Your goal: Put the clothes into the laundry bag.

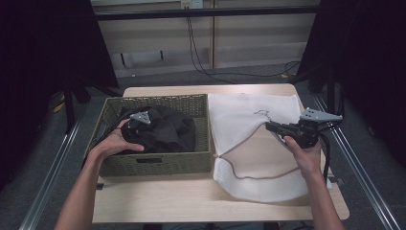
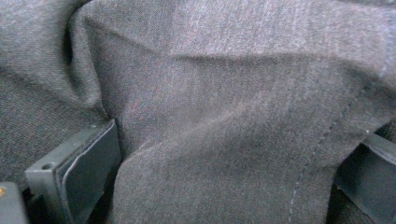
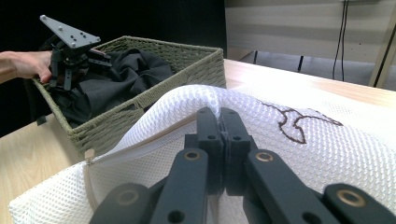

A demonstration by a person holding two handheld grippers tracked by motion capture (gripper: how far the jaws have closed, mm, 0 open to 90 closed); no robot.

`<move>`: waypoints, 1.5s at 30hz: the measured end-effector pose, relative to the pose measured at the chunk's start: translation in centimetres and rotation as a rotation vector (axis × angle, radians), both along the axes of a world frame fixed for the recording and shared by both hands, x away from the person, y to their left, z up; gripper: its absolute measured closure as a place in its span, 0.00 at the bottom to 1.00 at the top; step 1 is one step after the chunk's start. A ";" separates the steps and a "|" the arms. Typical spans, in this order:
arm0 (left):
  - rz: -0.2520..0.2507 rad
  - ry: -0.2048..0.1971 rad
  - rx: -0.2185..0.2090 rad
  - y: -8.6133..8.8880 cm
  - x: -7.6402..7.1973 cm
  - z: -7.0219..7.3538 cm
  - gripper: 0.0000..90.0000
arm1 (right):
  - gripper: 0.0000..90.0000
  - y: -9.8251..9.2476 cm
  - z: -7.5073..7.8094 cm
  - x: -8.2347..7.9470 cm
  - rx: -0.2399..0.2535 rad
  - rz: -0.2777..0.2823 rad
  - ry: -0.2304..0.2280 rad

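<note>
The right gripper [image 3: 219,140] has its fingers [image 3: 208,128] pressed together on a raised fold of the white mesh laundry bag [image 3: 299,154], pinching the mesh just beside the bag's zipper edge, so the fabric arches up over the fingertips. In the high view that gripper [image 1: 274,126] points left over the bag [image 1: 249,115], which lies flat on the right half of the surface [image 1: 158,201], its opening edged with a tan zipper band [image 1: 249,175]. A brown cord loop [image 3: 299,123] lies on the mesh beyond the pinch.

The left gripper [image 2: 224,186] has its fingers [image 2: 88,163] apart, one on each side of a ridge of dark grey garment [image 2: 224,116]; the cloth bulges up between them and runs past both, with a line of stitching near the right-hand finger. Whether the pads press on the fabric I cannot tell. Seen from above, the left gripper [image 1: 131,127] is sunk into the black-looking garment [image 1: 167,129], which is bundled inside the woven green basket [image 1: 158,163]. The basket stands on the left half of the surface, its right wall just beside the laundry bag.
</note>
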State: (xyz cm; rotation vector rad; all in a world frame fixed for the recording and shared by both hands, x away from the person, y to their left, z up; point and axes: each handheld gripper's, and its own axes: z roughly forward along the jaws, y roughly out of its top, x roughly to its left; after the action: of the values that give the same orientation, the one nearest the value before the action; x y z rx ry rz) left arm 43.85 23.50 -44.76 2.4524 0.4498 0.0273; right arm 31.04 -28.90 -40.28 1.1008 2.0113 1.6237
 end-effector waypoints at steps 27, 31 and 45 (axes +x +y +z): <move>0.003 -0.008 0.266 -2.2 0.4 -1.4 0.20 | 0.99 0.2 -0.2 0.1 -0.013 0.006 0.008; 0.034 0.013 0.305 -2.4 0.6 -1.0 0.37 | 0.99 0.3 -0.2 0.0 -0.016 0.006 0.009; 0.055 0.041 0.269 -2.2 1.0 0.0 0.78 | 0.99 0.4 -0.2 0.1 -0.017 0.003 0.007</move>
State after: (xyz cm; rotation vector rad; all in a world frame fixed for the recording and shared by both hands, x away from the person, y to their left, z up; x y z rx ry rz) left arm 44.87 21.32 -44.78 2.7079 0.5629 0.0646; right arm 31.17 -28.55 -40.51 1.0991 2.0284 1.6041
